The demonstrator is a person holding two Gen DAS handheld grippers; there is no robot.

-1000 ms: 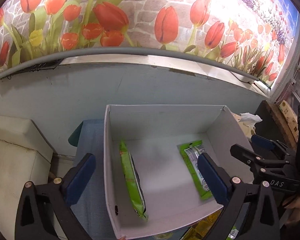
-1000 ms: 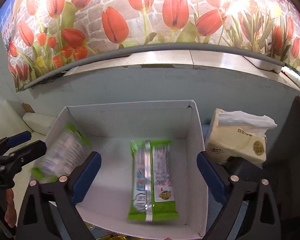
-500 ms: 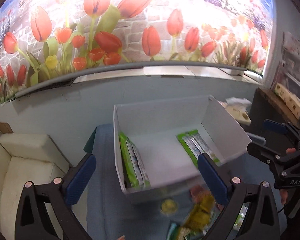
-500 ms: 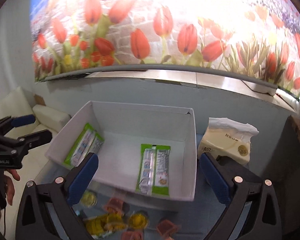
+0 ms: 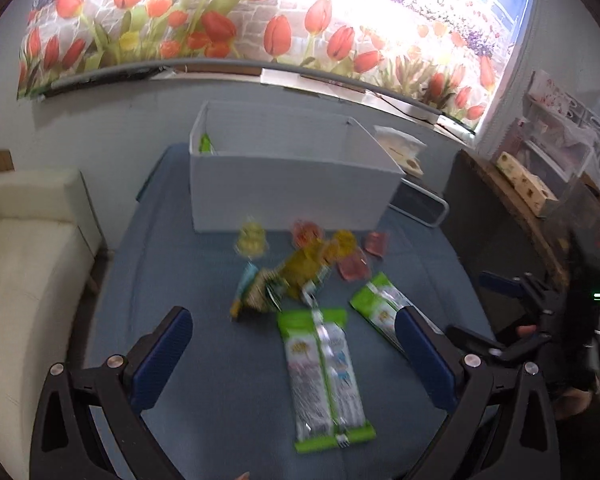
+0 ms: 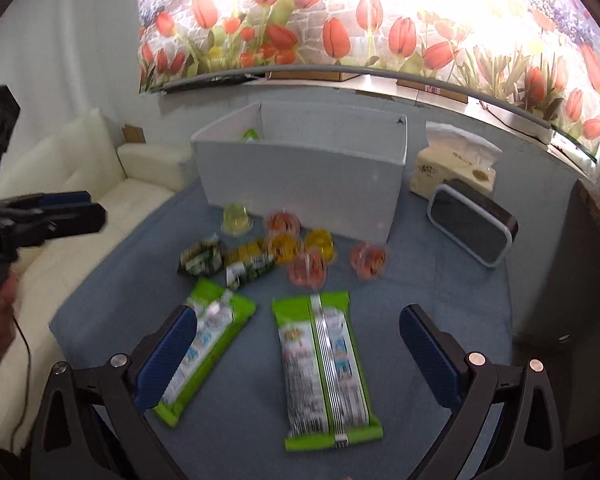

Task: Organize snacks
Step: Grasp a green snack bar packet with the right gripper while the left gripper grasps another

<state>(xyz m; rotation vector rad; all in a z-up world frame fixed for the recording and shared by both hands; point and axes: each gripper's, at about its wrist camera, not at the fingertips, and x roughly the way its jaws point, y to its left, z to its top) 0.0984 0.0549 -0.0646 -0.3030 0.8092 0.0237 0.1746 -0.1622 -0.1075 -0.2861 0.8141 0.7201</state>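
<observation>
Green-and-silver foil marks the nearest snack packet (image 6: pixel 326 368), which lies flat on the blue tabletop (image 6: pixel 440 288) between the spread fingers of the right gripper (image 6: pixel 300 364). Its long axis runs roughly along the gripper's line of sight, one short end toward the camera, the other toward the white box (image 6: pixel 300 184). A second like packet (image 6: pixel 202 348) lies just beside it to the left, angled, its near end partly behind the left-hand finger (image 6: pixel 166 356).

Both grippers stand open and hold nothing; the left gripper (image 5: pixel 296 360) hovers over the same area.

Judged step: between placements, choosing the next item. At least one green packet (image 6: pixel 251 135) shows above the box rim. The next move appears to call for lowering onto the nearest packet and closing across its narrow width, since the fingers already straddle it.

Beyond the packets, small jelly cups (image 6: pixel 306 268) and small green-and-yellow sachets (image 6: pixel 224 262) cluster before the box. A tissue pack (image 6: pixel 452 164) and a dark, white-rimmed device (image 6: pixel 474 224) stand to the right.
</observation>
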